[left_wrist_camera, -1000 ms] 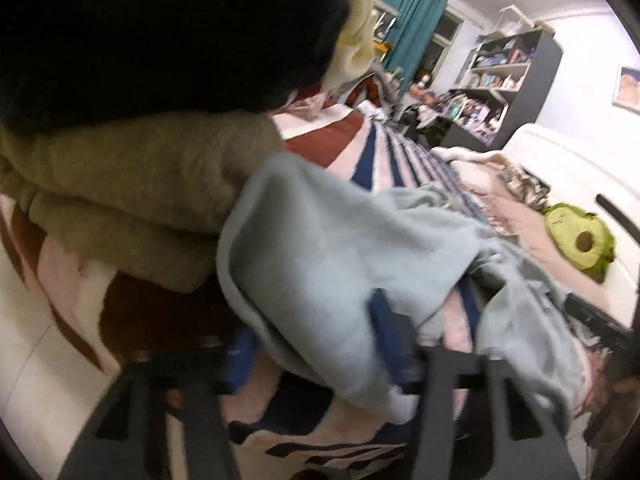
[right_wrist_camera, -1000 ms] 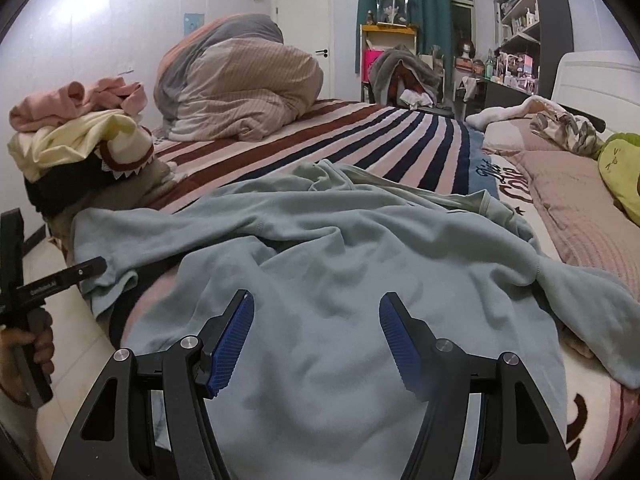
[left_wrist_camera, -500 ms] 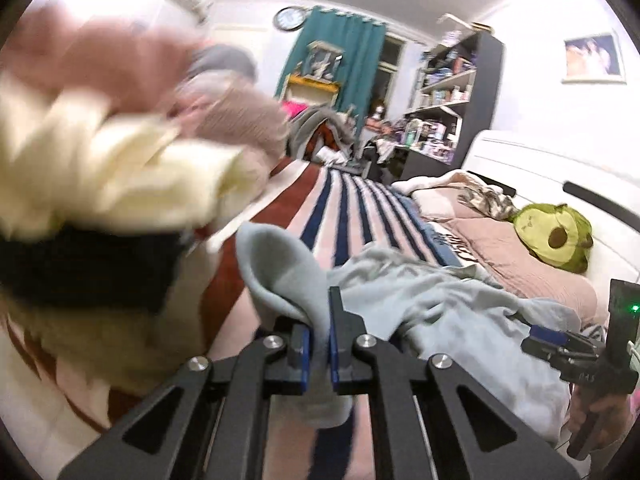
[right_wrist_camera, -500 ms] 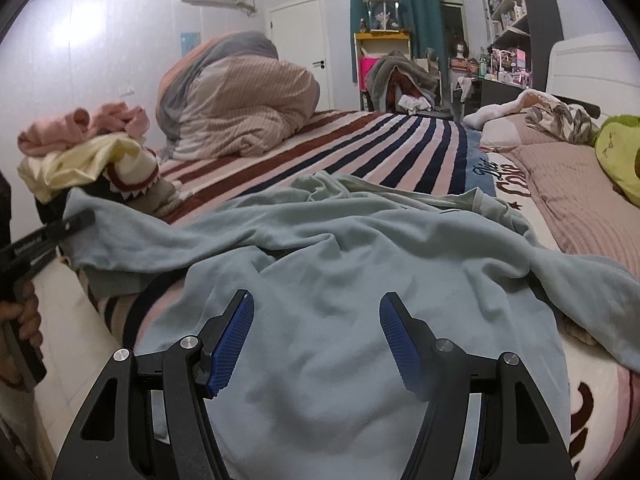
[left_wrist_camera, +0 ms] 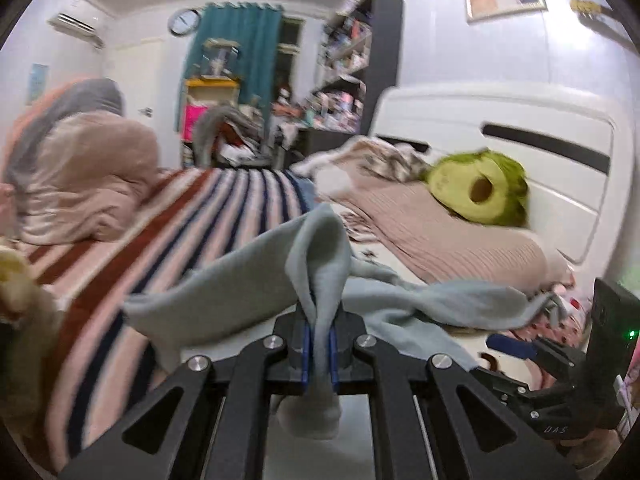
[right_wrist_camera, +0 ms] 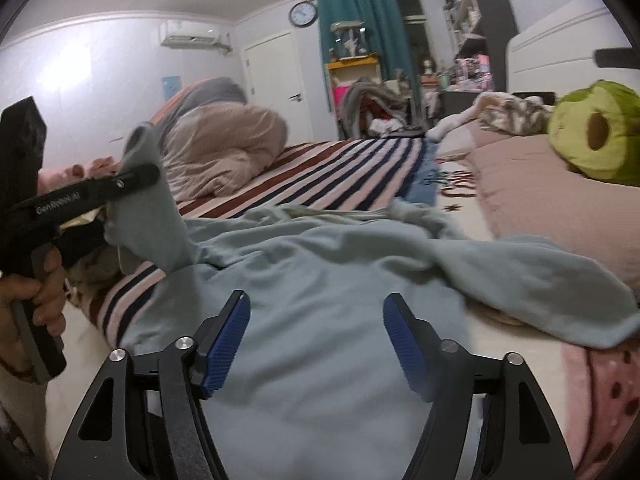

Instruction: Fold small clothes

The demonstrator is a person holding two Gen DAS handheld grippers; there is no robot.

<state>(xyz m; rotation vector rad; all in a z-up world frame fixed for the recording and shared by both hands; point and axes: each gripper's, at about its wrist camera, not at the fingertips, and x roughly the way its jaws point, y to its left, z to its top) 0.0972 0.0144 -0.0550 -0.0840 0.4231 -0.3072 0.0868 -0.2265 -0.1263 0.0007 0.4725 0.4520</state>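
A pale blue-grey garment (right_wrist_camera: 340, 280) lies spread and rumpled over the near edge of the striped bed (right_wrist_camera: 344, 168). My left gripper (left_wrist_camera: 319, 344) is shut on one end of it (left_wrist_camera: 320, 248) and holds that end lifted above the bed; in the right wrist view it (right_wrist_camera: 120, 184) is at the left with the cloth hanging from it. My right gripper (right_wrist_camera: 316, 340) is open and empty, its blue pads (right_wrist_camera: 224, 340) just above the garment's body. The right gripper also shows at the lower right of the left wrist view (left_wrist_camera: 516, 350).
A bundled pink-grey duvet (right_wrist_camera: 224, 140) lies at the far left of the bed. A pink pillow (right_wrist_camera: 540, 184) and a green avocado plush (right_wrist_camera: 592, 136) lie by the white headboard (left_wrist_camera: 520, 140). A pile of clothes (left_wrist_camera: 12, 280) sits at the left. Shelves (left_wrist_camera: 352, 60) stand behind.
My left gripper closed on the garment's end beside the clothes pile, lifted it and swung right toward the bed's middle. The cloth rose with it. My right gripper stayed open and tilted up slightly.
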